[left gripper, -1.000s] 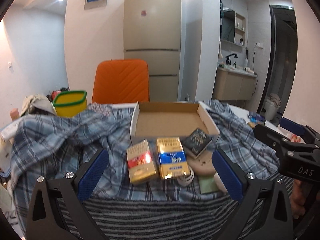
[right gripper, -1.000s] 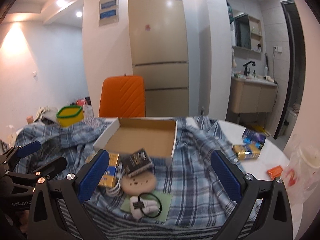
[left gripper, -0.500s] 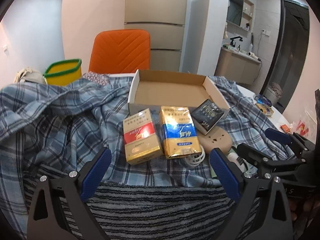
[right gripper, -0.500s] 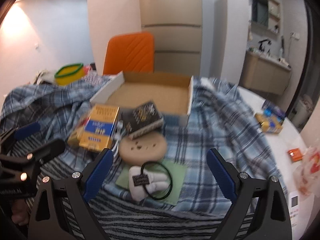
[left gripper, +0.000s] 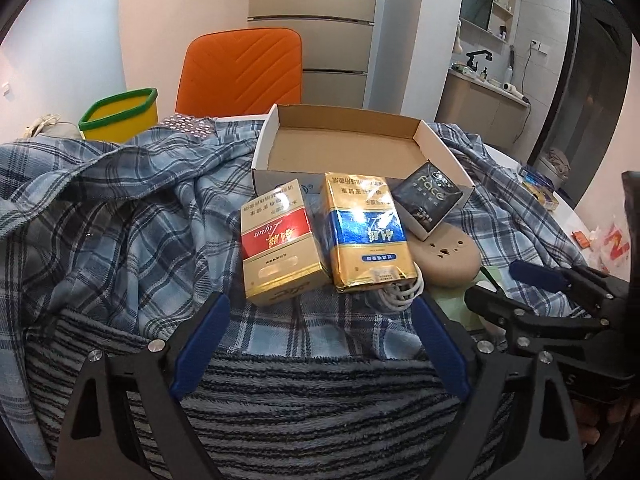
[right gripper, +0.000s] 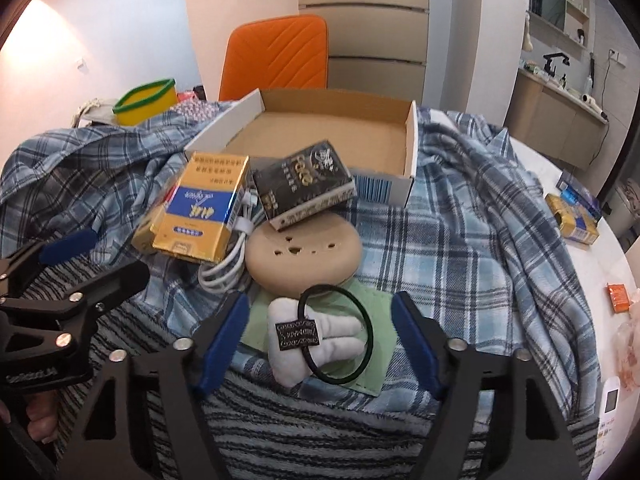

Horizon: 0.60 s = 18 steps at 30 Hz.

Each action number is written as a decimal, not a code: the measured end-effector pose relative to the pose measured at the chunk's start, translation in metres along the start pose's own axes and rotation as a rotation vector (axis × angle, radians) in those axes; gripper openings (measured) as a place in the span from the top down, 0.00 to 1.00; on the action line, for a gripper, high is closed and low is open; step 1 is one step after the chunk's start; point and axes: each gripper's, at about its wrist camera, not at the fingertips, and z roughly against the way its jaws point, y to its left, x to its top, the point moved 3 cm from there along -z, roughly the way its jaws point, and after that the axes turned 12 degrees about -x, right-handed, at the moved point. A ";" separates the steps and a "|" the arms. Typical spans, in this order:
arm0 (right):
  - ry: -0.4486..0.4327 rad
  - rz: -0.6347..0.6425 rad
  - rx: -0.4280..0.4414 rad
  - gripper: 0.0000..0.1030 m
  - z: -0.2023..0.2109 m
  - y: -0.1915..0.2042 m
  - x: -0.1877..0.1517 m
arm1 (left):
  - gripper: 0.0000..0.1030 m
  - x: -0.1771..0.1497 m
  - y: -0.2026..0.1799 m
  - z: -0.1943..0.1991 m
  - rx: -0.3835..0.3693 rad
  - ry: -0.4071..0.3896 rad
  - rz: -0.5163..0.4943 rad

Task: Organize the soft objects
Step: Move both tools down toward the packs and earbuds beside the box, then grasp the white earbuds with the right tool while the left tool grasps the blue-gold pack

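Plaid cloth [right gripper: 460,240] covers the desk, carrying a cardboard box [right gripper: 410,152] with packets leaning at its near wall. White plush toy [right gripper: 316,340], long axis crosswise, lies directly between the wide-open, empty right gripper [right gripper: 320,340] fingers; the left gripper [left gripper: 320,344], also open and empty, hovers before the red packet [left gripper: 280,244].

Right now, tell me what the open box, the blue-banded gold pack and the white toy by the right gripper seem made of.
Open box: corrugated cardboard, matte brown inside, white outside.
Blue-banded gold pack: glossy foil-like wrap, glare and wrinkles.
White toy: probably plush fabric, fuzzy and rounded, between the right gripper fingers.
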 end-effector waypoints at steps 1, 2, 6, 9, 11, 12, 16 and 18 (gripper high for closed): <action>0.012 -0.003 0.005 0.39 -0.002 0.000 0.000 | 0.12 0.000 0.001 0.000 -0.002 -0.001 0.003; 0.021 -0.006 0.011 0.41 -0.004 -0.001 -0.001 | 0.12 0.000 0.001 0.000 -0.003 -0.003 0.005; 0.058 -0.013 0.029 0.50 -0.011 -0.002 -0.003 | 0.12 0.001 0.000 0.002 -0.003 -0.009 -0.002; 0.058 -0.005 0.026 0.51 -0.011 0.001 -0.003 | 0.12 0.001 -0.001 0.004 -0.002 -0.017 -0.009; 0.056 -0.001 0.025 0.53 -0.011 0.002 -0.004 | 0.12 0.002 -0.002 0.004 -0.004 -0.019 -0.016; 0.056 0.000 0.025 0.54 -0.011 0.002 -0.003 | 0.12 0.002 -0.003 0.004 -0.004 -0.021 -0.019; 0.050 0.001 0.024 0.63 -0.010 0.001 -0.003 | 0.12 0.001 -0.004 0.007 -0.006 -0.034 -0.024; 0.036 0.005 0.018 0.68 -0.007 0.002 -0.003 | 0.12 0.002 -0.004 0.009 -0.003 -0.040 -0.025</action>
